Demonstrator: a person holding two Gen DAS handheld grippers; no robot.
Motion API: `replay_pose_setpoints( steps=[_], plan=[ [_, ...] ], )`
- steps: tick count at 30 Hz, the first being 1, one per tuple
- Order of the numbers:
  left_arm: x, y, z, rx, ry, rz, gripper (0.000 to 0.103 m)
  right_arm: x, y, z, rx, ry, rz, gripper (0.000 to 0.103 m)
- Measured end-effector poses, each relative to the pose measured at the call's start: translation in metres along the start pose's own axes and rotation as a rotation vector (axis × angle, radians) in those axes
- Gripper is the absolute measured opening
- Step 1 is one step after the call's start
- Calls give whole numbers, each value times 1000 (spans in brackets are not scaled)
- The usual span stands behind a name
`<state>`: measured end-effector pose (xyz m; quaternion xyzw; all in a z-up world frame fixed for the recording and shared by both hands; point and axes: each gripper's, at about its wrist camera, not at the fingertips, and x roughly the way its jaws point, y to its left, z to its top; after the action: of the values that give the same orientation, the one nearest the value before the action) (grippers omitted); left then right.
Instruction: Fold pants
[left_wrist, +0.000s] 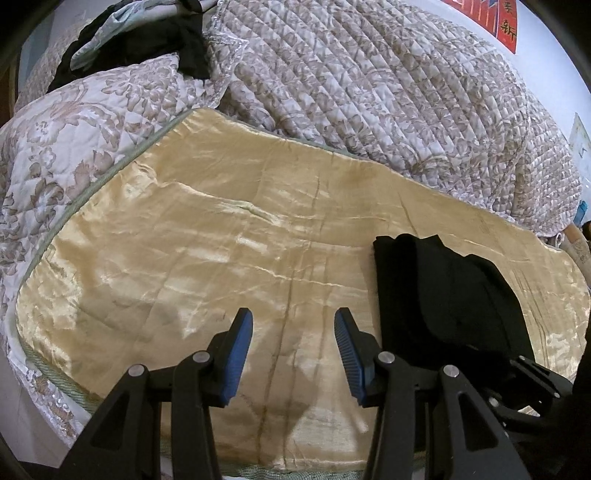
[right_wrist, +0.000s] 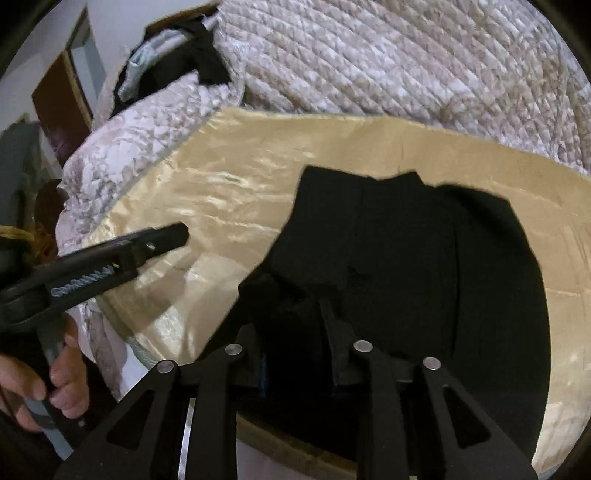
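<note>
Black pants (left_wrist: 443, 288) lie folded into a compact block on a golden satin sheet (left_wrist: 221, 240), to the right of my left gripper (left_wrist: 293, 347). That gripper is open, its blue pads (left_wrist: 236, 350) apart over bare sheet with nothing between them. In the right wrist view the pants (right_wrist: 406, 251) fill the middle. My right gripper (right_wrist: 295, 332) is low over their near edge with its jaws apart. A raised hump of black cloth lies between them, and black on black hides the pads. The left gripper (right_wrist: 177, 232) shows side-on at the left, held by a hand (right_wrist: 62, 384).
A quilted floral bedspread (left_wrist: 369, 92) is heaped behind and left of the sheet. Dark clothes (left_wrist: 147, 37) are piled on it at the back left. A red poster (left_wrist: 506, 26) hangs on the wall. A brown door (right_wrist: 62, 96) stands at far left. The sheet's near edge (right_wrist: 140, 350) drops off.
</note>
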<state>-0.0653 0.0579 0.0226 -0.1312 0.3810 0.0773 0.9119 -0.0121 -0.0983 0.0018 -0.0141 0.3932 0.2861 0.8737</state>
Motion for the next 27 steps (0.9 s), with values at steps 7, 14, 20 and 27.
replay_pose_setpoints(
  steps=[7, 14, 20, 27],
  plan=[
    [1, -3, 0, 8, -4, -9, 49, -24, 0, 4, 23, -33, 177, 54],
    [-3, -15, 1, 38, -27, -55, 49, -78, -36, -8, 73, -196, 55, 56],
    [-6, -41, 5, 79, -33, -130, 49, -55, -65, -37, 116, -59, 1, 30],
    [5, -89, 32, 139, -9, -245, 49, -61, -94, 3, 134, -82, 45, 30]
  ],
)
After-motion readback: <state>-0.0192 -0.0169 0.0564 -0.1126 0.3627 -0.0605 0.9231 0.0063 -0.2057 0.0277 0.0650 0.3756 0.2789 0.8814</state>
